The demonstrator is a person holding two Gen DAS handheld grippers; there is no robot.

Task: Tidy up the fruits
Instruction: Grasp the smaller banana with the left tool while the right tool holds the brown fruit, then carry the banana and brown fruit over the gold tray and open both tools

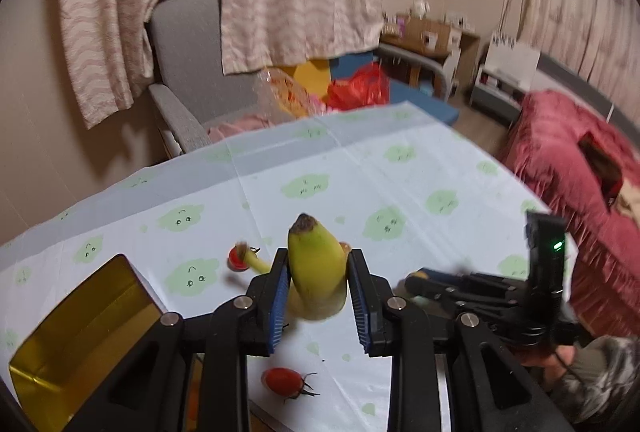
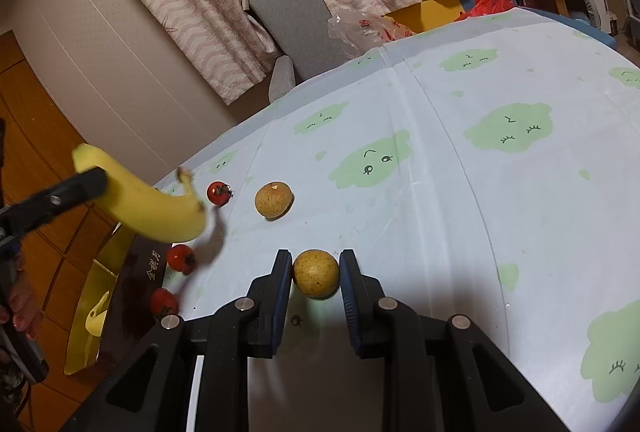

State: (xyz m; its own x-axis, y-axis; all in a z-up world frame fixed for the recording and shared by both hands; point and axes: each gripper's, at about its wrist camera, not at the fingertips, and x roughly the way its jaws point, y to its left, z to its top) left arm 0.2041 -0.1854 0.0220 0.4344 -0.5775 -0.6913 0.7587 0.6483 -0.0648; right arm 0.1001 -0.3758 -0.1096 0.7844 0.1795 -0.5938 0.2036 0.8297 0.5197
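Left gripper (image 1: 318,286): clamped on the banana (image 1: 316,272), held in the air over the table (image 1: 400,183) beside the gold box (image 1: 80,332).
Right gripper (image 2: 316,282): pads on both sides of a round brown fruit (image 2: 316,273), apparently gripping it low over the cloth.
Step, as judged: banana bound for the box.
Doing it well: lower it lengthwise, stem clear of the wall, release only once it rests.
Right view only: second brown fruit (image 2: 273,199), three tomatoes (image 2: 218,193), a yellow piece inside the box.
Left view only: box's bare gold interior.
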